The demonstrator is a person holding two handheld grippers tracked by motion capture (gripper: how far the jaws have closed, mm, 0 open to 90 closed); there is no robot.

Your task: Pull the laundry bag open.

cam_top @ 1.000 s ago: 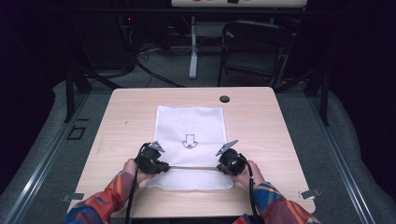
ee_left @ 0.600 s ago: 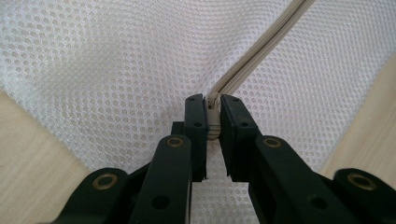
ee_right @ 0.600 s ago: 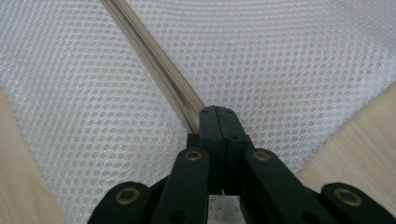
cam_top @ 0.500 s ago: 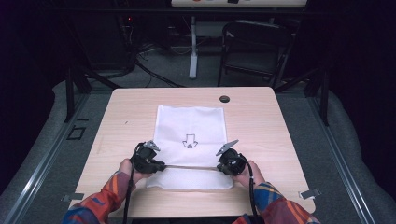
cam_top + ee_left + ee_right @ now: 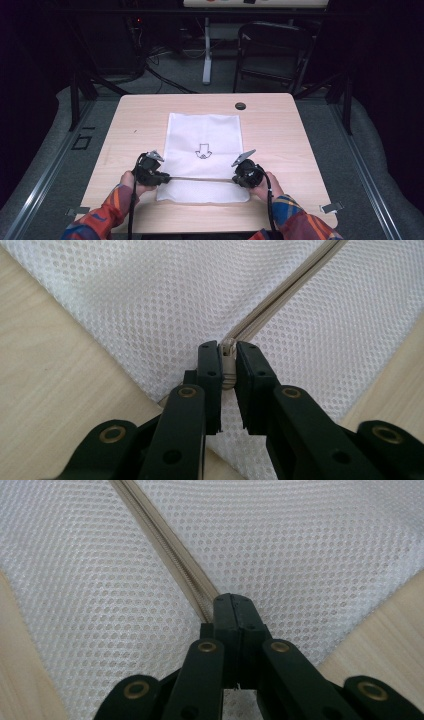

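Note:
A white mesh bag (image 5: 202, 132) with a small arrow print lies flat on the wooden table (image 5: 135, 130). A beige zipper (image 5: 200, 178) runs across its near end. My left gripper (image 5: 165, 176) is at the zipper's left end, and in the left gripper view it (image 5: 228, 347) is shut on the zipper pull (image 5: 228, 365). My right gripper (image 5: 235, 179) is at the zipper's right end. In the right gripper view it (image 5: 234, 597) is shut tight on the bag where the zipper (image 5: 165, 540) ends. Both grippers rest low on the bag.
A round black cable hole (image 5: 240, 106) sits near the table's far edge. A dark chair (image 5: 270, 45) and a table leg stand on the floor beyond. Bare wood lies to both sides of the bag.
My left gripper has slid a little to the left along the zipper line. The right gripper has stayed where it was.

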